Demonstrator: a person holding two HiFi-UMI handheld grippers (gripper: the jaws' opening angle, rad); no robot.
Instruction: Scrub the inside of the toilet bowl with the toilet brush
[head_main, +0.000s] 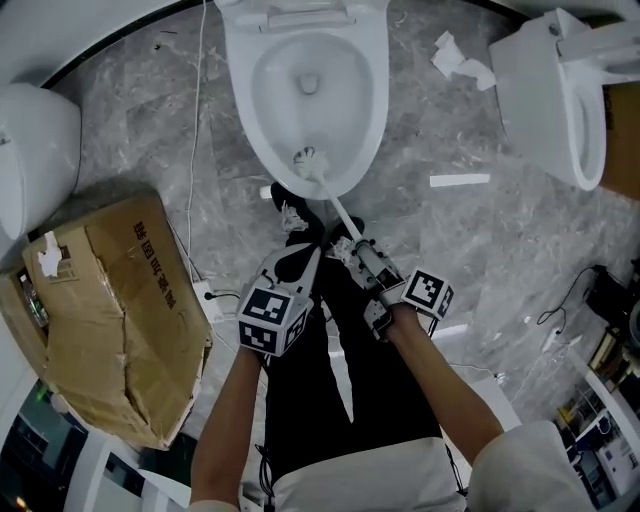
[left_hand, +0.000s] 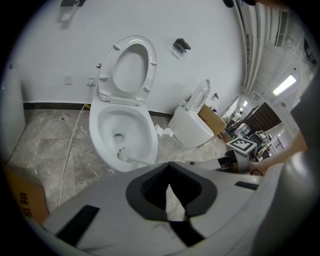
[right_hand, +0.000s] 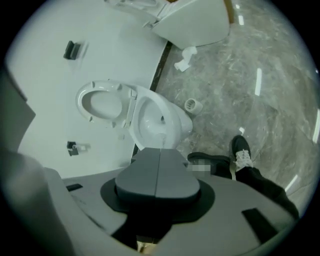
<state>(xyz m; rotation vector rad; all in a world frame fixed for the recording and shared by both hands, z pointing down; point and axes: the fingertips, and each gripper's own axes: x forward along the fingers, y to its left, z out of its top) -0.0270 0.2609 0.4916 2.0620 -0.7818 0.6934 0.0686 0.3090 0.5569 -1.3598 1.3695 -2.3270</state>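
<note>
Nearest, the right gripper (head_main: 347, 247) is clamped on the thin white handle of the toilet brush (head_main: 309, 160). The brush's bristled head rests inside the white ceramic toilet bowl (head_main: 372, 120), against its near wall just under the rim. Beside that gripper, short of the bowl, the left gripper (left_hand: 170, 165) seems to have its tips together on nothing.

Scrubbing looks under way at the bowl's near side. I judge the far wall and drain are left to do, though no view shows which parts are clean.

Only the head view shows the whole handle from pads to bowl, and the crumpled brown cardboard box (head_main: 110, 310) left of the bowl. Only the left gripper view shows the raised white seat (left_hand: 131, 67) behind the bowl.
</note>
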